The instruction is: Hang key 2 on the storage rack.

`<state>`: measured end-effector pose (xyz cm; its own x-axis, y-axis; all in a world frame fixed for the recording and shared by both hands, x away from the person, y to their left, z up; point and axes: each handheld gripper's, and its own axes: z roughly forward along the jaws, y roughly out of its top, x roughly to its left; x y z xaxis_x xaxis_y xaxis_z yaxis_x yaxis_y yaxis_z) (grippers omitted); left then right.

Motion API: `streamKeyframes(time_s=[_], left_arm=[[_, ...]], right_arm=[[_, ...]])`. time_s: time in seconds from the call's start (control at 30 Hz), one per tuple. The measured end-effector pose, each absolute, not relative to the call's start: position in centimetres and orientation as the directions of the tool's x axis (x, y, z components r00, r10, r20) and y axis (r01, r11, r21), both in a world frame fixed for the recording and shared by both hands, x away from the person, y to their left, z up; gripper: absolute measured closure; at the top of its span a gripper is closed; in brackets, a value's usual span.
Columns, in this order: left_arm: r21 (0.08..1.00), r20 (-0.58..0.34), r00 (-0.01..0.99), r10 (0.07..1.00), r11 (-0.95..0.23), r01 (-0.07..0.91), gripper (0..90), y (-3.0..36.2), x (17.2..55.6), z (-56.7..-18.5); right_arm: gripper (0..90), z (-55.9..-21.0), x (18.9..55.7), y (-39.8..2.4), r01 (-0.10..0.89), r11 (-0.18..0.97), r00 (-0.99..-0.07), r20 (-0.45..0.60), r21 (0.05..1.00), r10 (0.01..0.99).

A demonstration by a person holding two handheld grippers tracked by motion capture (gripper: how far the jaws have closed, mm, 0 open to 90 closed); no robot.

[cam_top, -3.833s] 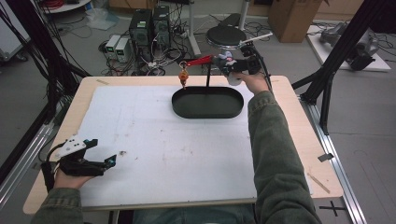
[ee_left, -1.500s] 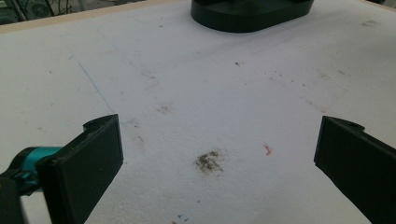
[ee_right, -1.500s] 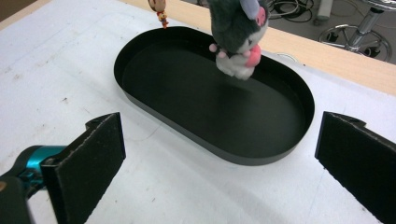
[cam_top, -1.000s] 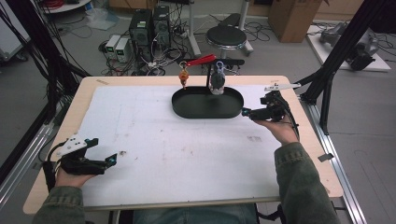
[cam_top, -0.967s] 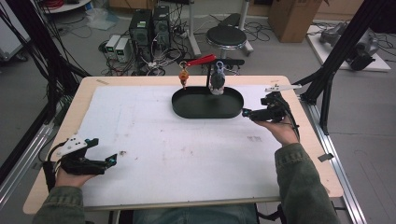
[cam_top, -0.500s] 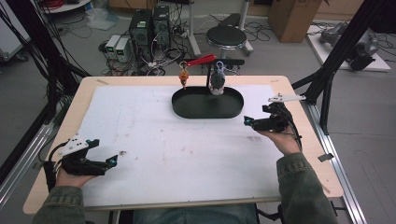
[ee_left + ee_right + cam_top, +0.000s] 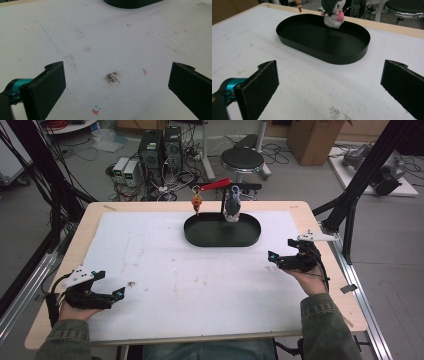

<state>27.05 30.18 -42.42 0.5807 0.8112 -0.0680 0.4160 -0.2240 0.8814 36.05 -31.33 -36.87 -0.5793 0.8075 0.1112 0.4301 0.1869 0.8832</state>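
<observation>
— Any writing?
— None legible. A stained white mat (image 7: 200, 275) covers the table; computers (image 7: 160, 145) stand beyond.
— The grippers?
— Left gripper (image 7: 119, 293) and right gripper (image 7: 272, 256) gape wide, empty. The plush (image 7: 232, 206) hangs over the black tray (image 7: 222, 239).

A small grey-and-white plush toy (image 7: 232, 209) hangs upright over the far edge of the black oval tray (image 7: 200, 236).

High view looks forward and down over the tabletop (image 7: 150, 245); both gripper views sit low, sharing the black oval tray (image 7: 222, 231).
</observation>
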Motion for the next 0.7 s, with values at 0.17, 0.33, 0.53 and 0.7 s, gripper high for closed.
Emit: streamKeyframes(time_s=[0.17, 0.33, 0.53, 0.7], left_arm=[[0.882, -0.067, 0.578, 0.813, -0.223, 0.415, 1.7, 30.2, 27.0, -42.5], [0.882, -0.069, 0.575, 0.815, -0.22, 0.418, 1.7, 30.2, 27.0, -42.5], [0.881, -0.069, 0.575, 0.815, -0.222, 0.419, 1.7, 30.1, 27.0, -42.6], [0.879, -0.063, 0.579, 0.813, -0.229, 0.417, 1.7, 30.1, 26.9, -42.6]], right_arm=[[0.5, -38.2, 35.2, -32.2, 0.412, 0.171, -0.586, 0.117, 0.895, 0.802], [0.5, -39.3, 34.5, -33.0, 0.41, 0.159, -0.579, 0.122, 0.898, 0.806], [0.5, -40.4, 33.9, -33.4, 0.402, 0.149, -0.565, 0.116, 0.903, 0.817], [0.5, -40.4, 33.8, -33.3, 0.39, 0.152, -0.565, 0.106, 0.908, 0.818]])
